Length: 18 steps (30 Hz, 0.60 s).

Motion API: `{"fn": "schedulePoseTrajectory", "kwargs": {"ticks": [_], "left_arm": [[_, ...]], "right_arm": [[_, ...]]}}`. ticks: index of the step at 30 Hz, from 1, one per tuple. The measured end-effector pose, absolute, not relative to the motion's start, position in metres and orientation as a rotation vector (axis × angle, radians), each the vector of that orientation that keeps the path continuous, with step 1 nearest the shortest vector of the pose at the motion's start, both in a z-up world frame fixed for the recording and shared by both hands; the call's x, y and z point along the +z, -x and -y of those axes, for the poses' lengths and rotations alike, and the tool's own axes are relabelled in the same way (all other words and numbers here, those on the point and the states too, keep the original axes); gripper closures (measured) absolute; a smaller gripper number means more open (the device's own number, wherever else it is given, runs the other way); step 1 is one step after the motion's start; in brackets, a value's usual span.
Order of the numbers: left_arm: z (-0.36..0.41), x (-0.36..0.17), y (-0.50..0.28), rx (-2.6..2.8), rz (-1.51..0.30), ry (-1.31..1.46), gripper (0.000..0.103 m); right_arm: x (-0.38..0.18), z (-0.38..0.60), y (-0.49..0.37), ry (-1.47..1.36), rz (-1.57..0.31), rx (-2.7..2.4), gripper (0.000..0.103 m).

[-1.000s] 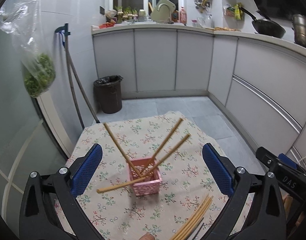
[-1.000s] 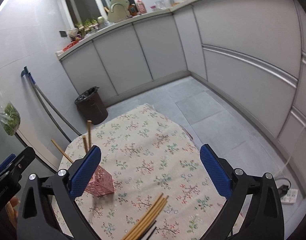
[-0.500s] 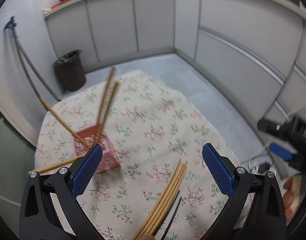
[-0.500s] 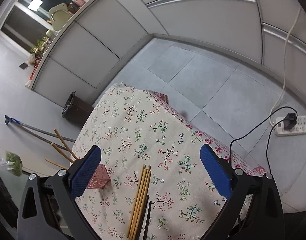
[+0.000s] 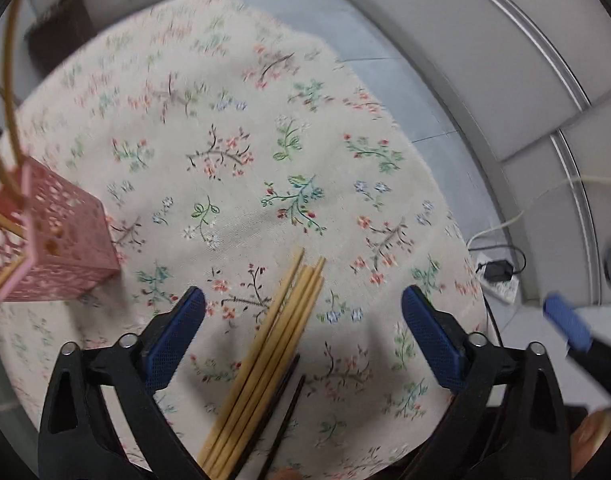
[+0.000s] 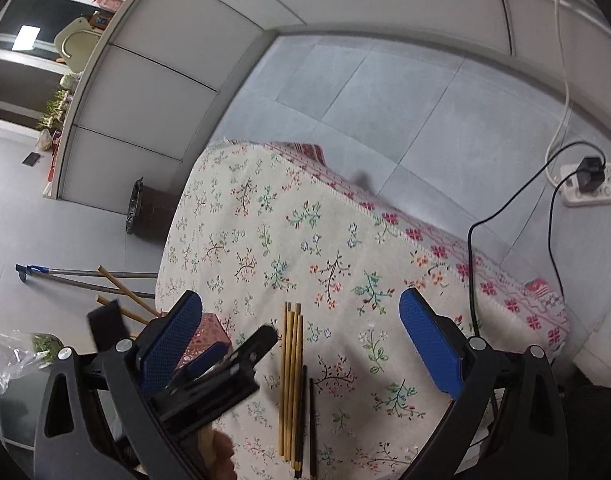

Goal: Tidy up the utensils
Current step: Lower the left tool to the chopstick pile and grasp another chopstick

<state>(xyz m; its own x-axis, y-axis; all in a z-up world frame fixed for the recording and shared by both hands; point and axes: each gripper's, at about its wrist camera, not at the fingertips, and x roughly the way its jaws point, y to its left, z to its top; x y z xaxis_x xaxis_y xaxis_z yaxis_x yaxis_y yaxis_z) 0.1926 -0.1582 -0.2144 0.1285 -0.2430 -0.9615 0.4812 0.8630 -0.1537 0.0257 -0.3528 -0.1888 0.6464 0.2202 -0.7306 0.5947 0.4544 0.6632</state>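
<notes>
While the floral tablecloth (image 5: pixel 233 128) carries a pink holder (image 5: pixel 61 240) at left, both the left gripper (image 5: pixel 301 308), jaws just narrowing slightly, and right gripper (image 6: pixel 301 312) stand released above the loose bamboo chopsticks (image 5: pixel 281 328), gripping nothing.

Both wrist cameras look steeply down, close over the floral-clothed desk (image 5: pixel 233 128); the left sits nearer. Both share the bamboo chopsticks (image 5: pixel 265 360) at lower centre and the pink holder (image 6: pixel 209 332) at left.
</notes>
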Motion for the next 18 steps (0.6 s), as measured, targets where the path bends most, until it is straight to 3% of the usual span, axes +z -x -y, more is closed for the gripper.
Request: {"fn": "schedulePoseTrajectory", "kwargs": {"ticks": [1,7,18], "left_arm": [[0.159,-0.218,-0.197,-0.517,-1.357,-0.213,0.024],[0.163,-0.242,-0.210,-0.463,-1.400,-0.272,0.046],[0.165,-0.259,-0.212,-0.432,-1.391,-0.339,0.054]], "right_arm": [[-0.191,0.354,-0.026,-1.119,-0.883,-0.271,0.007],[-0.203,0.353,-0.029,-1.171,-0.921,-0.250,0.007],[-0.214,0.351,-0.034,-1.189,-0.964,-0.239,0.007]]}}
